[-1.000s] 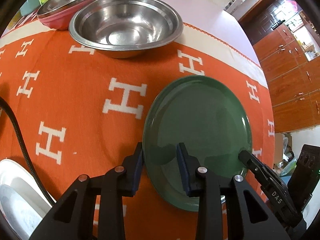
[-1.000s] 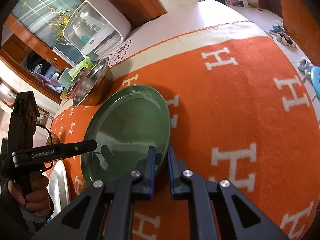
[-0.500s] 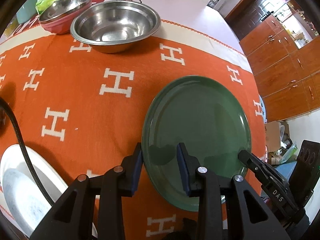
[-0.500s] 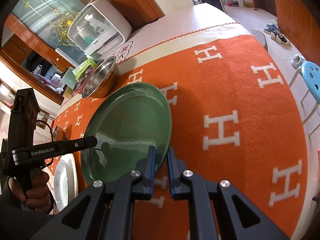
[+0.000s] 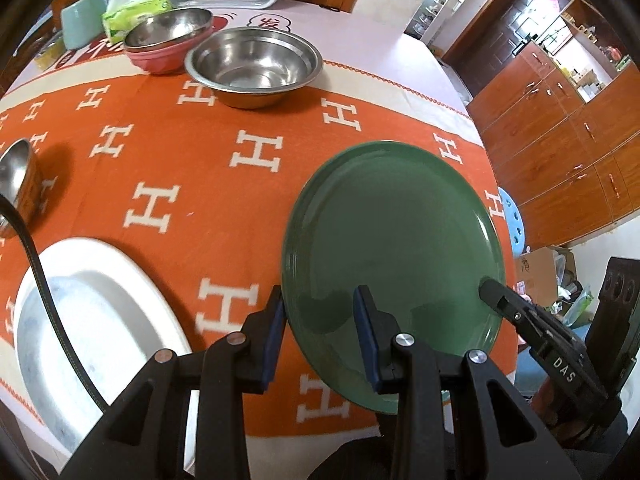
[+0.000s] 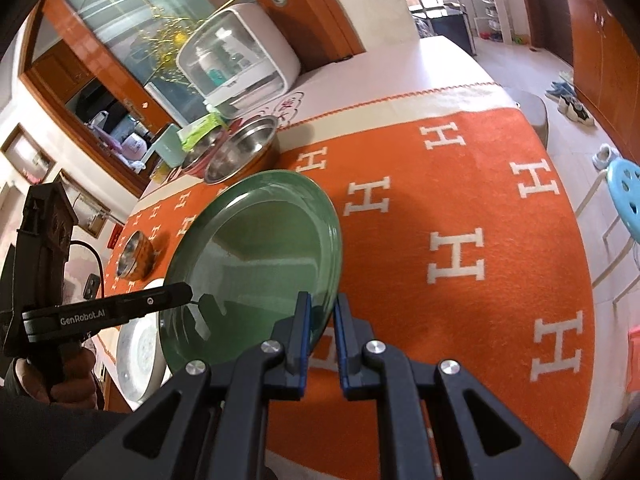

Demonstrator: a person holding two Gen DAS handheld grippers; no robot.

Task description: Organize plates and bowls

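Green plate [image 5: 394,240] is held off the orange cloth [image 5: 224,184], gripped on two sides of its rim, tilted, toward the right end of the table.

Left gripper [image 5: 320,332] points steeply down; its blue pads [image 5: 365,330] straddle the plate's near-left rim, one under the edge and one on the upper face, jaws clenched on the plate. In the right wrist view this tool reaches in from the left, a hand [image 6: 68,376] wrapped round its handle.

Right gripper [image 6: 320,332] points down at a shallower angle, jaws pinched tight on the plate's near-right rim, which passes between the two pads. Its tip shows at the plate's right edge in the left wrist view.

On the table: steel bowl [image 5: 254,66] at the far side, with a steel bowl nested in a pink bowl [image 5: 168,42] just beside it to the left; white plate [image 5: 96,320] near left; small bowl [image 5: 14,184] at the left edge.

Change since a second ago: both grips unchanged, same spots on the rim. Both cameras now see more of the table. The white plate shows far more fully, the small bowl has come into view, and the steel bowls look smaller and farther. Plate has come up off the cloth.
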